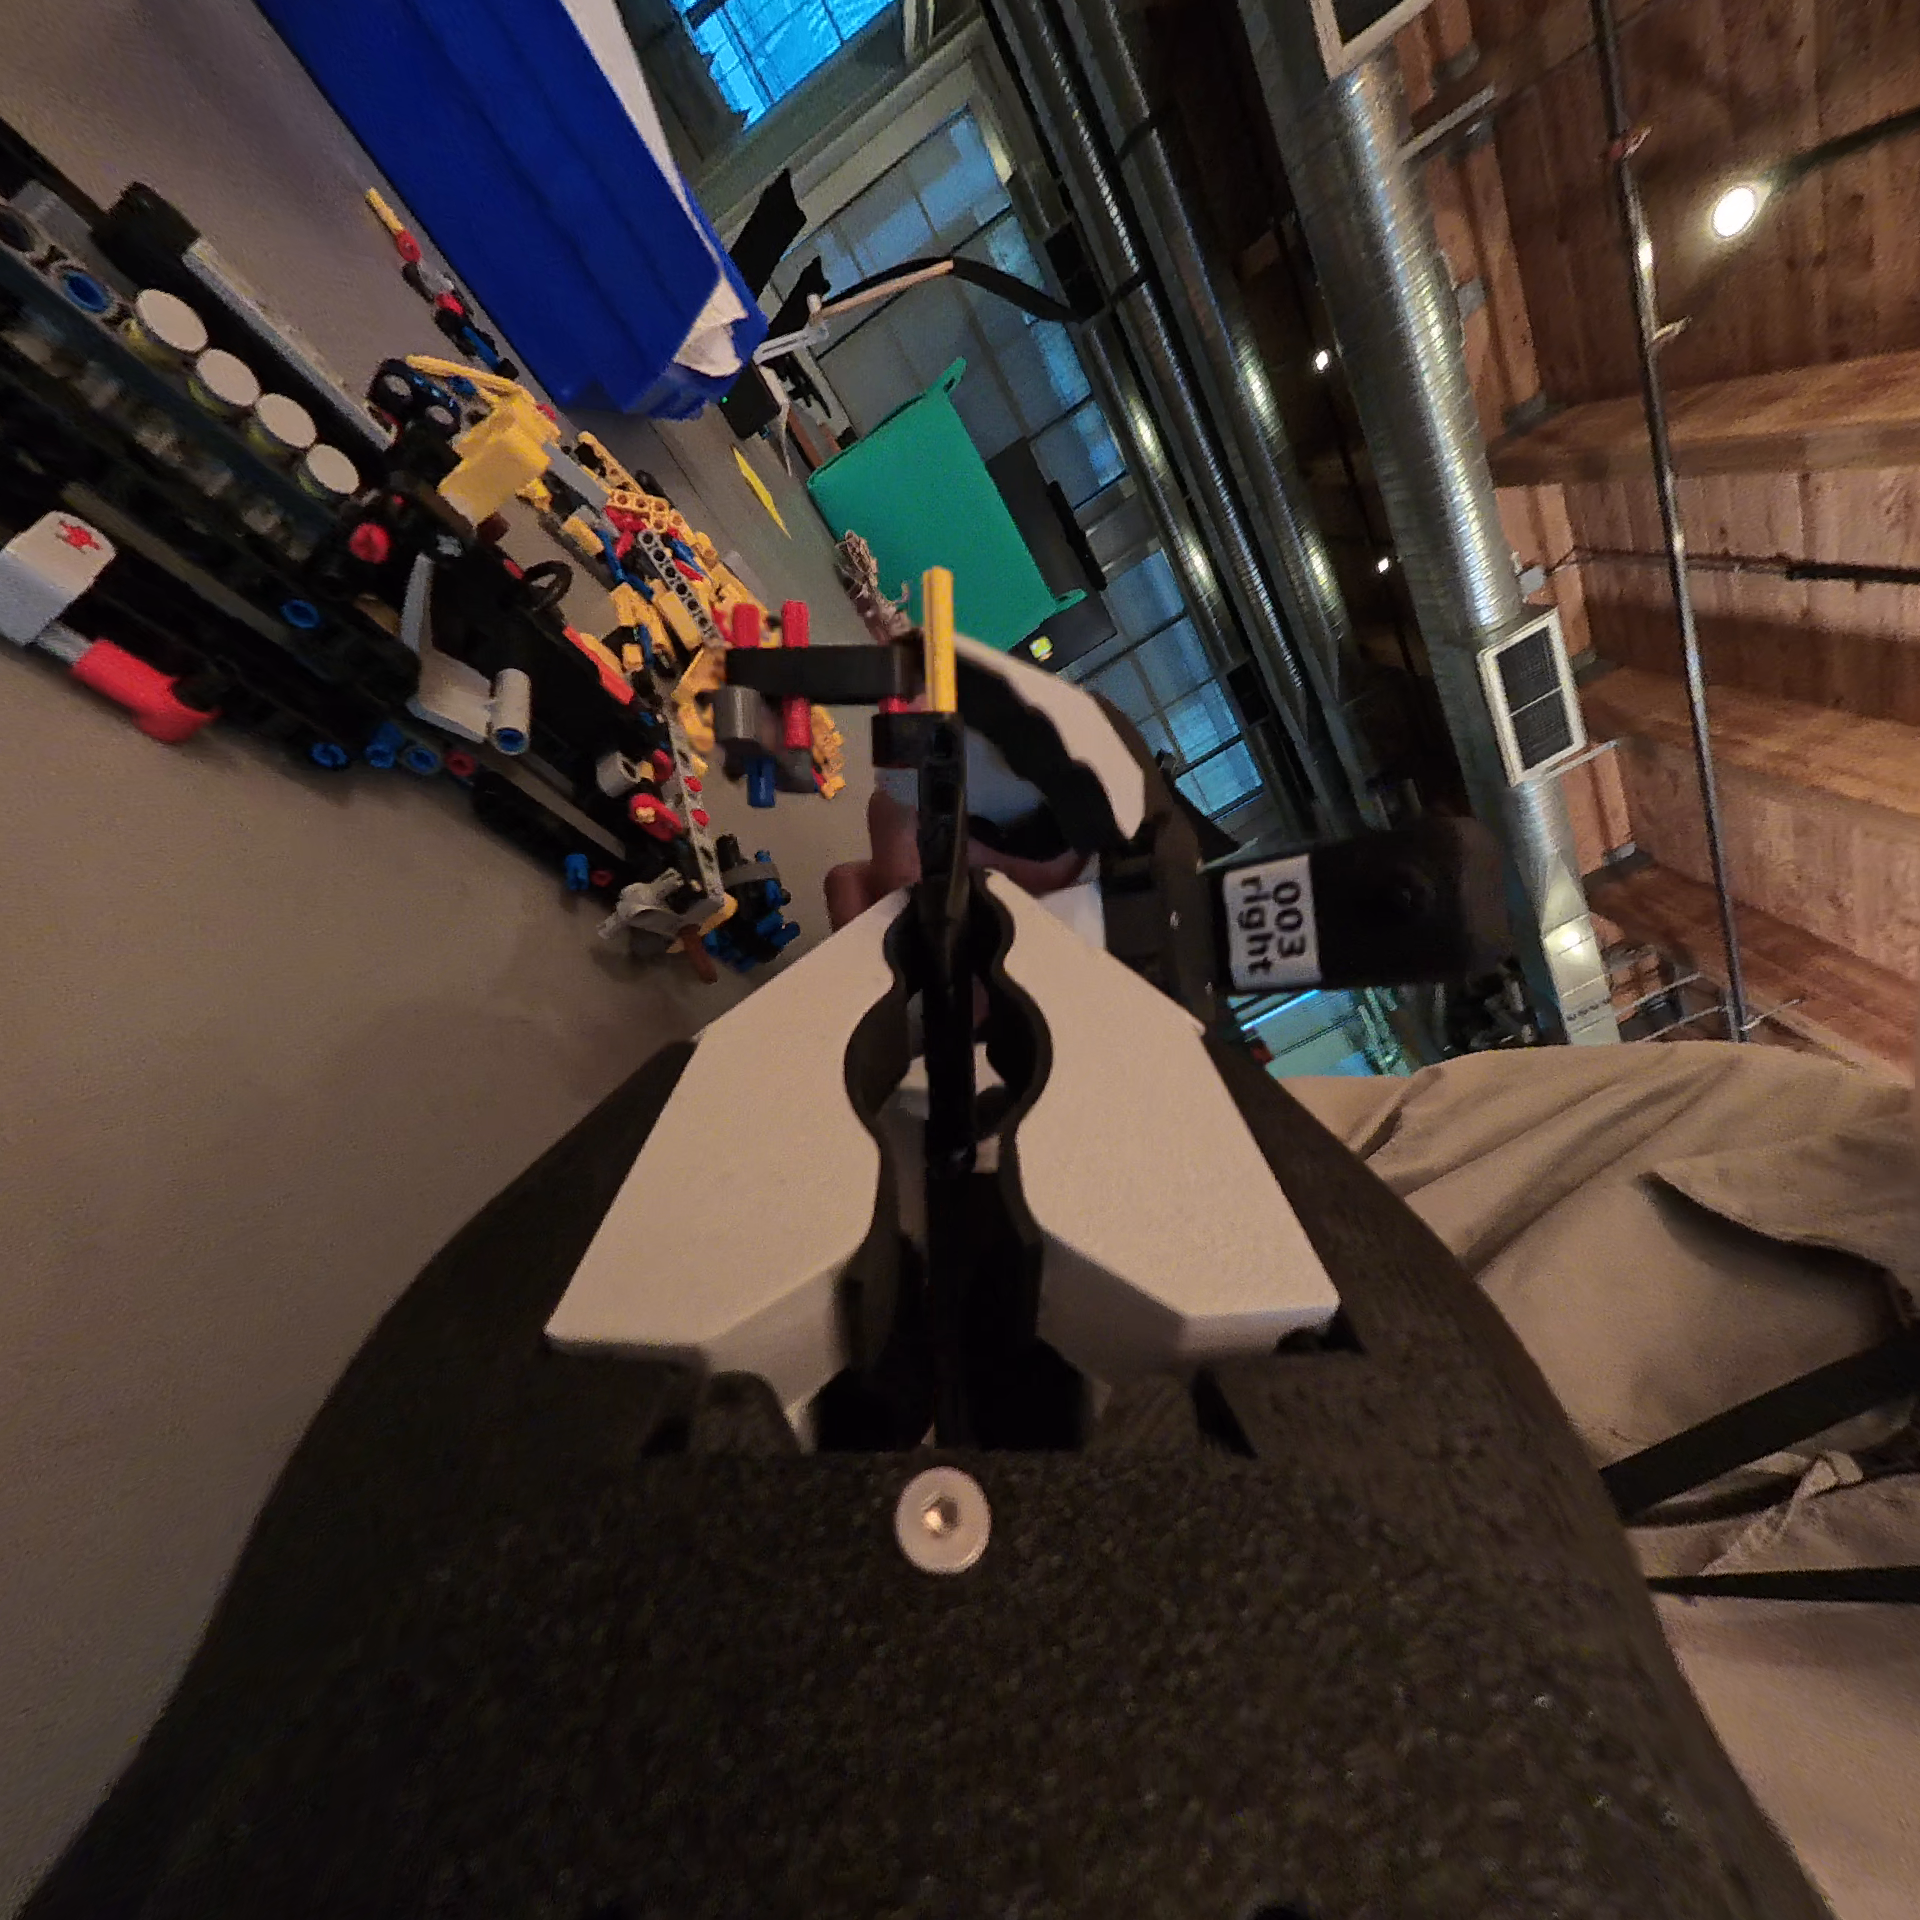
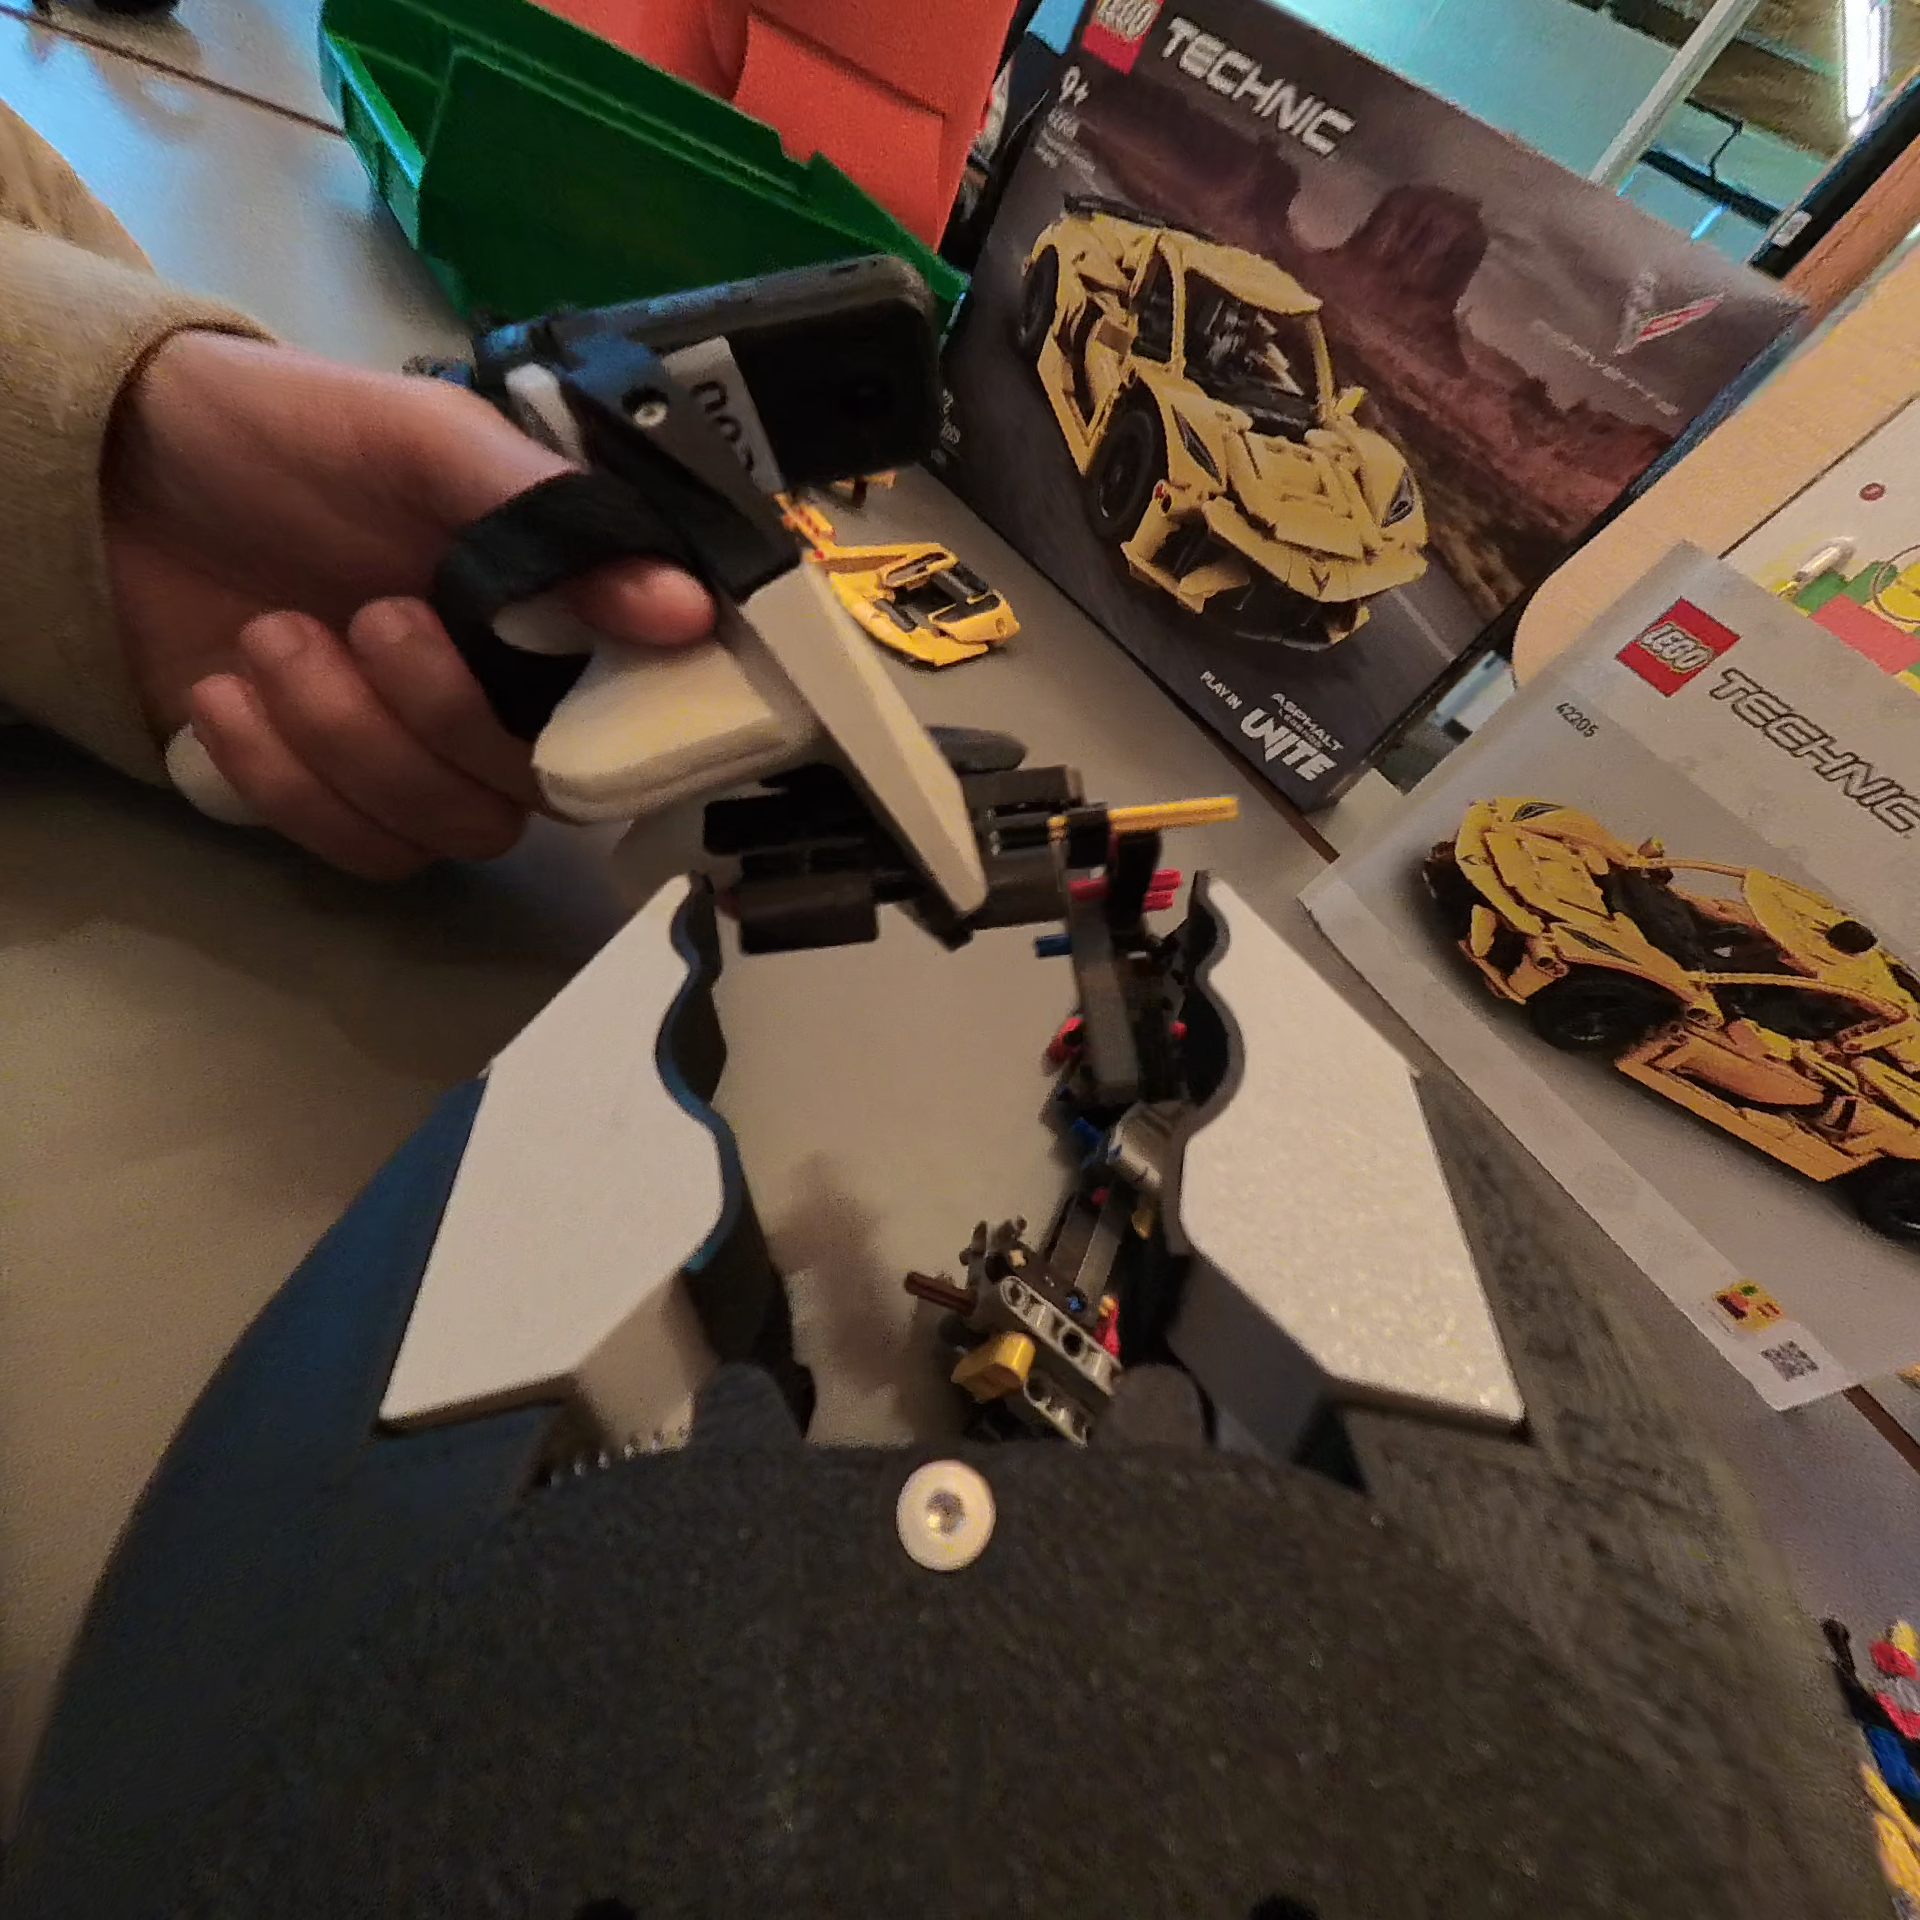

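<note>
Two grippers: we see both held over a grey table point(image 2: 208, 1039) strewn with building-brick parts.
Left gripper point(image 1: 940, 935): its white fingers are pressed narrow around a thin black beam point(image 1: 940, 821); a hand point(image 2: 312, 582) grips its handle.
Black beam: it stands up past the fingertips, carrying a yellow axle point(image 1: 937, 644) and red pins at its far end.
Right gripper point(image 2: 945, 904): fingers spread wide, clamping nothing. A long black-and-grey brick assembly point(image 2: 1101, 1039) runs along the inner face of its right finger. We cannot tell whether the two touch.
How the pieces meet: the beam's far end sits at the top of that assembly, between the right gripper's fingertips.
Around them: a toy-car box point(image 2: 1351, 416) and a green bin point(image 2: 623, 177) behind, an instruction booklet point(image 2: 1662, 935) to the right, and a heap of loose pieces point(image 1: 665, 582) near a blue bin point(image 1: 540, 177).
</note>
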